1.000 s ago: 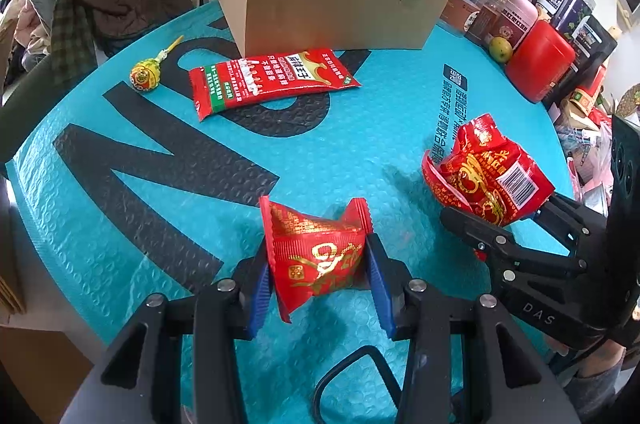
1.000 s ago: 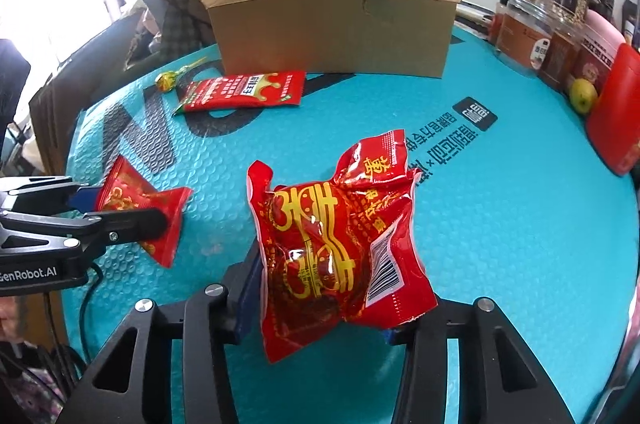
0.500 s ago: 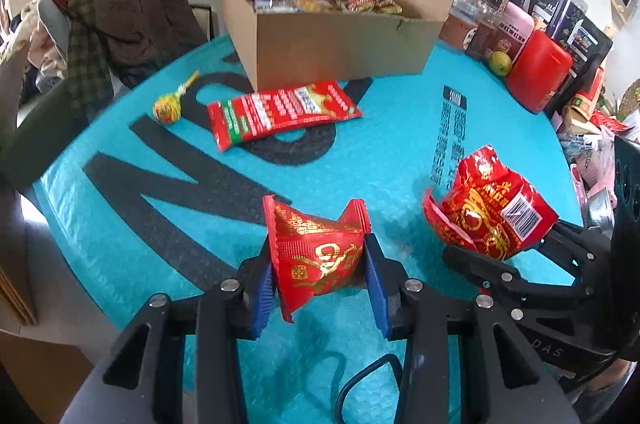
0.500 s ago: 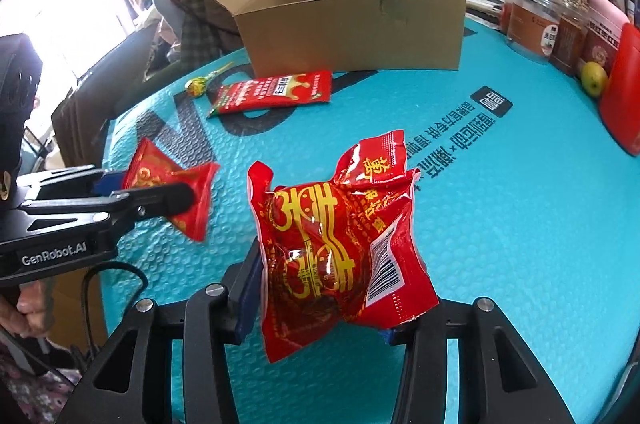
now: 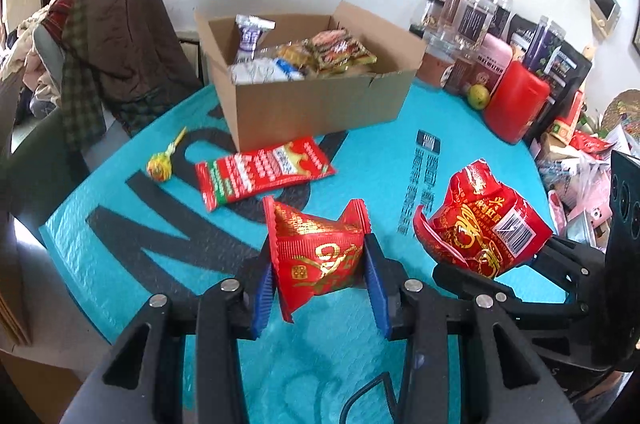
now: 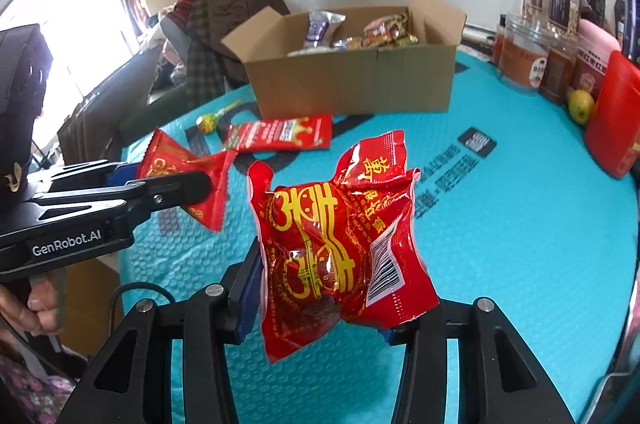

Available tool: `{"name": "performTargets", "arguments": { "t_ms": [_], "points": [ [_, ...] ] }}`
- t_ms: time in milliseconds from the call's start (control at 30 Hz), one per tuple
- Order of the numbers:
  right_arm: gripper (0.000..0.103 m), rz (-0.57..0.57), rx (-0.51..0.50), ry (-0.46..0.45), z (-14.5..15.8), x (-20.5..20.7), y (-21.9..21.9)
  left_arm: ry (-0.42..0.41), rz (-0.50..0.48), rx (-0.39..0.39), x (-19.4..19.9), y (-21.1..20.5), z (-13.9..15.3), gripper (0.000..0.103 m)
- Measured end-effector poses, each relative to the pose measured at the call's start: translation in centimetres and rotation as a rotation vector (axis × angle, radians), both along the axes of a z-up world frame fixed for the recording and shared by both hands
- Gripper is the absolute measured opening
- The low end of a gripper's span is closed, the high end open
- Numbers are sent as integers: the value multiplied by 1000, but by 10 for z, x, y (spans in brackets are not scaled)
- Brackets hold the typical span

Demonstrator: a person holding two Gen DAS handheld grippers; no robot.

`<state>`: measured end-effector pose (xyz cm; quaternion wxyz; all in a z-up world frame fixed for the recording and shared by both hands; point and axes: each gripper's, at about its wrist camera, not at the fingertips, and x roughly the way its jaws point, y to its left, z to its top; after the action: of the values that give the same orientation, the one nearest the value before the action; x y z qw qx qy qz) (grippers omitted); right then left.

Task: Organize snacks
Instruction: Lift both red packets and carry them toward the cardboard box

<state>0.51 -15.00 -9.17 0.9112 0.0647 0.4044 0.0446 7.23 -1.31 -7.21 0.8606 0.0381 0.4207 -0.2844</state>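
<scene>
Grippers both clamped, left gripper (image 5: 320, 266) on my small red packet (image 5: 318, 256), right gripper (image 6: 320, 294) on crinkly red bag (image 6: 340, 244), light, slippery, pinching mid-body

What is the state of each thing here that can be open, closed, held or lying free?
Left claw: shut on small red packet, lifted.
Right claw: shut on large red bag, lifted.
Cardboard box: open, holds snacks.
Flat red packet: lying free on the mat.
Lollipop: lying free on the mat.
</scene>
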Motion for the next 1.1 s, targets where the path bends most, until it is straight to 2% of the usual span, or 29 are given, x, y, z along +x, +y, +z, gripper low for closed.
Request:
{"name": "performTargets", "arguments": {
  "t_ms": [433, 600, 1100],
  "points": [
    [46, 23, -40, -89, 36, 14, -3, -63, -24, -53, 13, -13, 29, 40],
    [46, 29, -52, -125, 50, 24, -5, -123, -27, -58, 20, -18, 44, 40],
    [46, 58, -64, -228, 92, 70, -17, -216, -20, -126, 71, -28, 86, 40]
  ]
}}
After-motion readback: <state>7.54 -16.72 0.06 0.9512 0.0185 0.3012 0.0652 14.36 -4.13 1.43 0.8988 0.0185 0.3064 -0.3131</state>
